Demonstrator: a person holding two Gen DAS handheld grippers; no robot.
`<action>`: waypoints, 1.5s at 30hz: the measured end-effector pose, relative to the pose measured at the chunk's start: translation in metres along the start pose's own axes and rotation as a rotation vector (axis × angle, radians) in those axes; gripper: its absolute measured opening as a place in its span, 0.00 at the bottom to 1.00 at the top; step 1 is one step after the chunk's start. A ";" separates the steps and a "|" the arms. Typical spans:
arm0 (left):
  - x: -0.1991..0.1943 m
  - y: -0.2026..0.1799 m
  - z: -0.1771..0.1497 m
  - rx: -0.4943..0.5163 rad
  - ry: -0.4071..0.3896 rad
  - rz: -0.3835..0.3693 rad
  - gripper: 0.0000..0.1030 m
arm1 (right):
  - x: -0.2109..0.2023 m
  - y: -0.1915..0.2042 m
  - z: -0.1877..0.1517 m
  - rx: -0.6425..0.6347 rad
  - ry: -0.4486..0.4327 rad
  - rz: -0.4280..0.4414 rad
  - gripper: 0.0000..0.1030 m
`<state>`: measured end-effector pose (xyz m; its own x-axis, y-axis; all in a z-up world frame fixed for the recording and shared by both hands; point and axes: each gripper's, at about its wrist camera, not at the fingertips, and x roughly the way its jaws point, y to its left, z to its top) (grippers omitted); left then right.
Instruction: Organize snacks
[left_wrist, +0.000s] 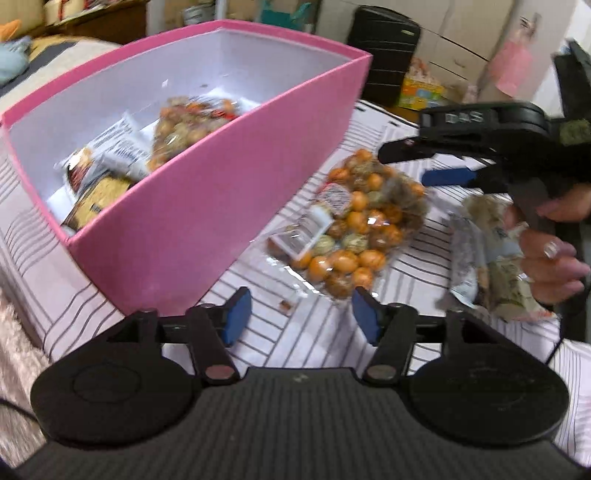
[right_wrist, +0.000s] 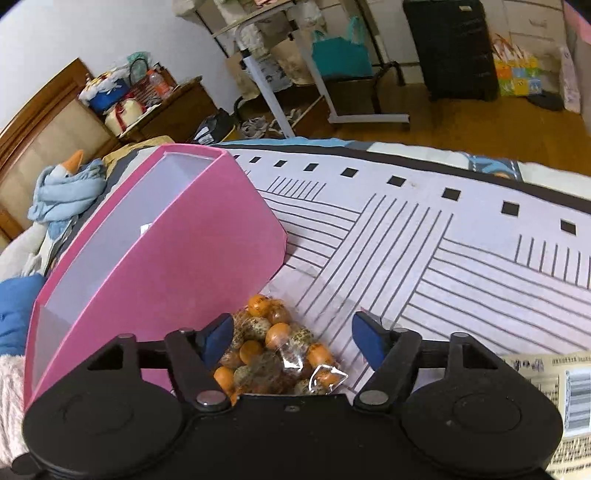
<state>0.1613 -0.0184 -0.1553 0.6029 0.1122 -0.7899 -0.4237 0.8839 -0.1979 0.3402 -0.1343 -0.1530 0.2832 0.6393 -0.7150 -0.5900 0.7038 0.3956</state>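
Note:
A pink box (left_wrist: 207, 206) stands tilted on the striped cover, with several snack packets and a bag of orange balls (left_wrist: 184, 125) inside. To its right lies a clear bag of orange and speckled round snacks (left_wrist: 354, 221). My left gripper (left_wrist: 301, 317) is open just short of that bag, with nothing between its pads. My right gripper (left_wrist: 410, 164) comes in from the right, held by a hand (left_wrist: 554, 251). In the right wrist view the right gripper (right_wrist: 291, 338) is open over the snack bag (right_wrist: 273, 354), which lies nearer its left finger beside the pink box (right_wrist: 207, 236).
Silver and beige packets (left_wrist: 491, 258) lie under the hand at the right; a beige packet with a barcode (right_wrist: 565, 391) shows at the lower right. The striped cover (right_wrist: 406, 240) stretches to the right. A blue soft toy (right_wrist: 66, 184) lies behind the box, a fluffy blanket (left_wrist: 14, 332) at left.

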 end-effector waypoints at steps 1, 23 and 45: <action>0.003 0.003 0.000 -0.015 -0.003 -0.003 0.61 | 0.002 0.000 0.000 -0.005 0.003 -0.001 0.77; 0.017 0.025 0.004 -0.171 -0.018 -0.121 0.46 | -0.009 0.022 -0.020 -0.174 0.226 -0.017 0.68; 0.000 0.031 0.013 -0.118 0.110 -0.224 0.46 | -0.049 0.070 -0.036 -0.171 0.207 -0.144 0.47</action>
<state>0.1571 0.0149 -0.1541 0.6163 -0.1361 -0.7757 -0.3678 0.8212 -0.4362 0.2575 -0.1272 -0.1112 0.2239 0.4475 -0.8658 -0.6787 0.7091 0.1910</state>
